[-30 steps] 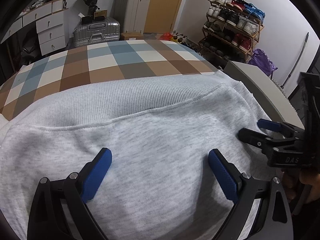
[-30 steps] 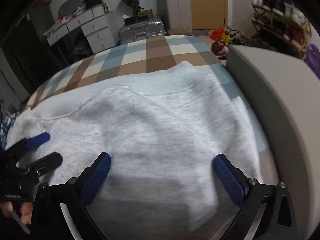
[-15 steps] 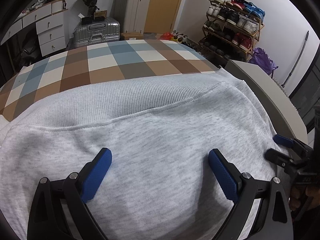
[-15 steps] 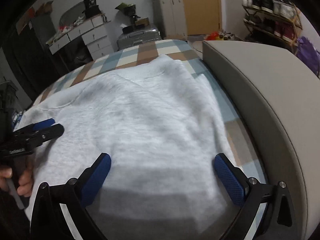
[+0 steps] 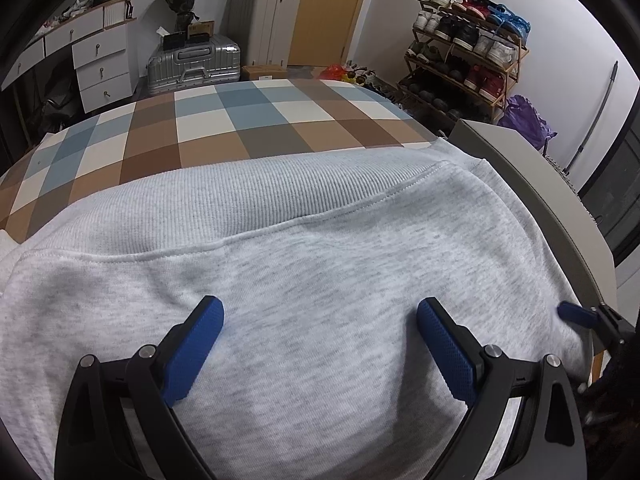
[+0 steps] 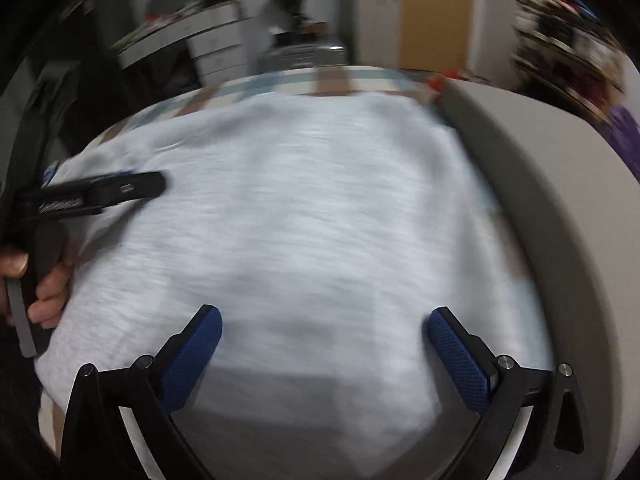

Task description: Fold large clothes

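My left gripper (image 5: pixel 320 340) hangs spread wide over the grey sweatshirt (image 5: pixel 320 272), which fills the lower frame on the checked bedspread (image 5: pixel 224 128). My right gripper (image 6: pixel 324 340) is spread too; its view is blurred, so contact looks uncertain.

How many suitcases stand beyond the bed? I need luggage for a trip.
2: a silver suitcase lying flat, and a tall white suitcase upright behind it to its right. More may be hidden.
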Demonstrator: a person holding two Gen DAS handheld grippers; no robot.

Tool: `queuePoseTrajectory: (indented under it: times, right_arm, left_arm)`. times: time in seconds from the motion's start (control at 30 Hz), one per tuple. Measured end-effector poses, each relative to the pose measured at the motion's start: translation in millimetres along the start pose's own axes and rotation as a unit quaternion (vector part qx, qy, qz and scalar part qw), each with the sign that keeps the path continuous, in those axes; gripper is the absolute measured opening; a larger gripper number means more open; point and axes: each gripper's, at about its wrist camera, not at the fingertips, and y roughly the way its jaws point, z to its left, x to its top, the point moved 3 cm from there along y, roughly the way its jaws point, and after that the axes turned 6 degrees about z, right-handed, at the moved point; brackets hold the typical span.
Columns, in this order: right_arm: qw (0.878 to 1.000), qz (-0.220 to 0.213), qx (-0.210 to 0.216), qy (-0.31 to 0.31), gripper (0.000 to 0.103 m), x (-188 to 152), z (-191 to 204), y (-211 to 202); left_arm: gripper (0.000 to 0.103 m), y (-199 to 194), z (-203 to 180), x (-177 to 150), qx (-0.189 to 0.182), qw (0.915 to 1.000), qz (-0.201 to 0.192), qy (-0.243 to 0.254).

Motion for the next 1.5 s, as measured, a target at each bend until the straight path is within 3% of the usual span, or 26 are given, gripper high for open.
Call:
queuePoseTrajectory:
  times: [0.07,0.2,0.4,0.5,0.6,0.77,0.87,0.97,1.0,1.03,1.07,1.2,1.37,1.5]
  right_arm:
    - [0.999,0.004,-0.036,-0.001,0.103,-7.5,-5.6,-6.4]
    - [0.998,-0.011,-0.068,0.0,0.103,-2.2,2.5,-15.0]
    - [0.999,-0.044,-0.001,0.024,0.103,30.6,25.9,-10.4]
    - [1.0,-0.006,0.006,0.022,0.103,28.4,33.1,17.5]
    - [0.999,-0.031,0.018,0.007,0.103,17.4,31.9,21.8]
    - [0.999,-0.036,0.037,-0.003,0.103,10.3,30.0,17.3]
    - [0.999,-0.037,0.039,-0.003,0.103,13.4,30.9,16.5]
    - [0.999,-0.037,0.039,-0.002,0.103,6.9,24.6,10.9]
    - [0.999,-0.037,0.039,-0.002,0.103,7.6,25.2,11.6]
    - [0.999,-0.038,0.04,-0.003,0.103,7.6,25.5,11.6]
    - [0.999,-0.038,0.039,-0.002,0.103,7.1,27.6,11.8]
    - [0.998,-0.038,0.04,-0.001,0.103,9.8,27.4,14.3]
    - [0.998,-0.038,0.039,-0.001,0.103,10.8,28.4,13.9]
    - [0.998,-0.038,0.039,-0.001,0.103,10.7,28.1,13.8]
  left_arm:
    - [0.095,0.2,-0.7,0.1,0.002,1.0,0.0,0.001]
    - [0.095,0.0,-1.5,0.4,0.003,1.0,0.0,0.001]
    - [0.095,-0.4,-1.9,0.6,0.006,1.0,0.0,0.002]
    - [0.095,-0.7,-1.3,0.6,0.002,1.0,0.001,-0.001]
    - [0.095,-1.1,-1.4,0.5,0.001,1.0,0.002,-0.005]
    - [0.095,-21.4,-7.1,-9.4,0.059,0.9969,0.026,0.045]
    - [0.095,-58.3,24.4,-26.9,0.112,0.9928,-0.002,0.042]
    - [0.095,-69.7,90.1,-50.7,0.161,0.9863,0.02,-0.031]
    - [0.096,-65.9,108.6,-62.1,0.149,0.9871,0.04,-0.042]
    - [0.096,-70.0,118.7,-70.7,0.115,0.9916,0.033,-0.049]
    - [0.096,-75.6,122.7,-75.6,0.105,0.9927,0.028,-0.051]
    - [0.095,-98.4,124.4,-90.5,0.133,0.9898,0.028,-0.043]
    - [0.095,-136.4,143.9,-59.6,0.156,0.984,-0.045,-0.073]
    - [0.095,-111.7,181.4,-23.3,0.171,0.9784,-0.021,-0.114]
